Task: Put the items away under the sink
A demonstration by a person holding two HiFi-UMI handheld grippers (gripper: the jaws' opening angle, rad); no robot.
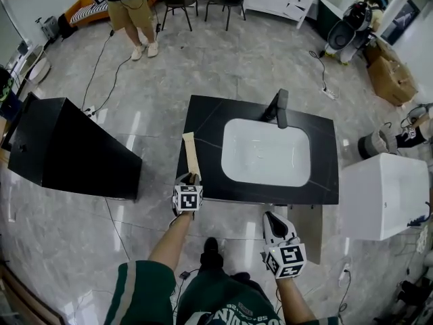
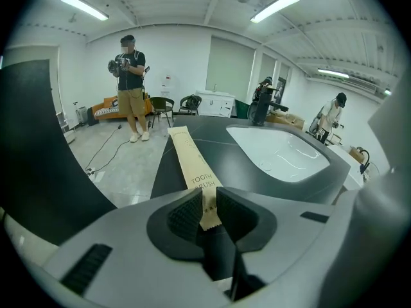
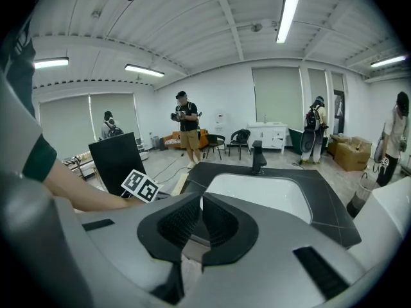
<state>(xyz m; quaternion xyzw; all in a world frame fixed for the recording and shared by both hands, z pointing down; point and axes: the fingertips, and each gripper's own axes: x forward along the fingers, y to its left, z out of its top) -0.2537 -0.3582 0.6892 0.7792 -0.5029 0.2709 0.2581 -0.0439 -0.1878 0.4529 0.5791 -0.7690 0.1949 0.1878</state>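
A brown paper toothbrush packet (image 1: 191, 156) (image 2: 189, 159) lies lengthwise on the left part of the black vanity counter (image 1: 210, 120). My left gripper (image 1: 192, 179) (image 2: 207, 201) is at the packet's near end. Its pads stand close together, with the packet's tip filling the narrow gap between them. The packet still rests on the counter. My right gripper (image 1: 270, 217) (image 3: 198, 204) hovers just before the counter's front edge, in front of the white sink basin (image 1: 265, 151) (image 3: 257, 194). Its fingertips meet and hold nothing.
A black faucet (image 1: 281, 107) stands behind the basin. A grey panel (image 1: 311, 225) hangs below the counter's front right. There is a black cabinet (image 1: 67, 147) on the floor at left and a white unit (image 1: 382, 195) at right. A person (image 1: 132, 12) stands far back, and cables cross the floor.
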